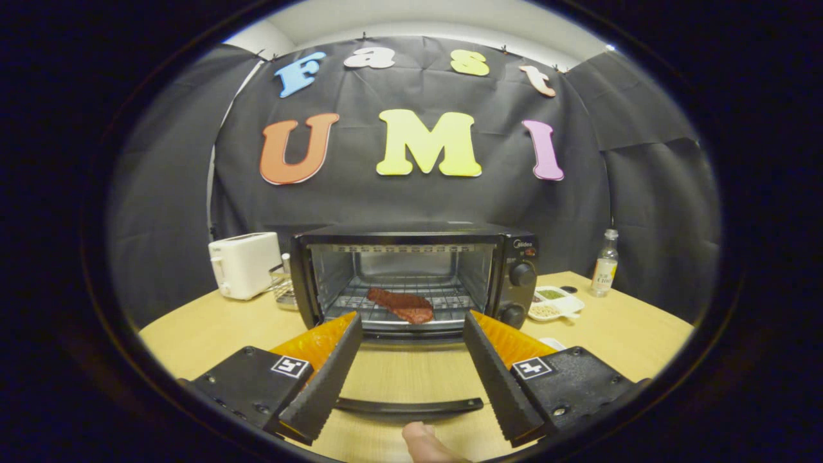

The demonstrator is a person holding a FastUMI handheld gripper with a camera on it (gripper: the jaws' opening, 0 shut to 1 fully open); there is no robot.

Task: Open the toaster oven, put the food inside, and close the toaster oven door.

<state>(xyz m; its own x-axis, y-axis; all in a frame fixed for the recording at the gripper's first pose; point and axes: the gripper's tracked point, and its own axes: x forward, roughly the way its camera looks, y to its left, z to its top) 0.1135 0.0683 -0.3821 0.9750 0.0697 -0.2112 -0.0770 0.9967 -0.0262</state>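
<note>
Toaster oven [411, 276] open at my 12 o'clock, steak [401, 305] on its rack.
My gripper [411, 334] gapes wide, empty, above the lowered door's handle [409, 406]; white toaster [244, 265] at 10, seasoning dish [555, 303] and bottle [605, 263] at 2 on the tabletop [212, 331].

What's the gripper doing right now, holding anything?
Gripper: open, holding nothing; fingers spread over the lowered oven door, its handle between them, meat on the rack beyond.

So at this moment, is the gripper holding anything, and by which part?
Nothing is held. The gripper is open, jaws spread apart above the lowered oven door's handle; the food lies on the rack inside the toaster oven.
</note>
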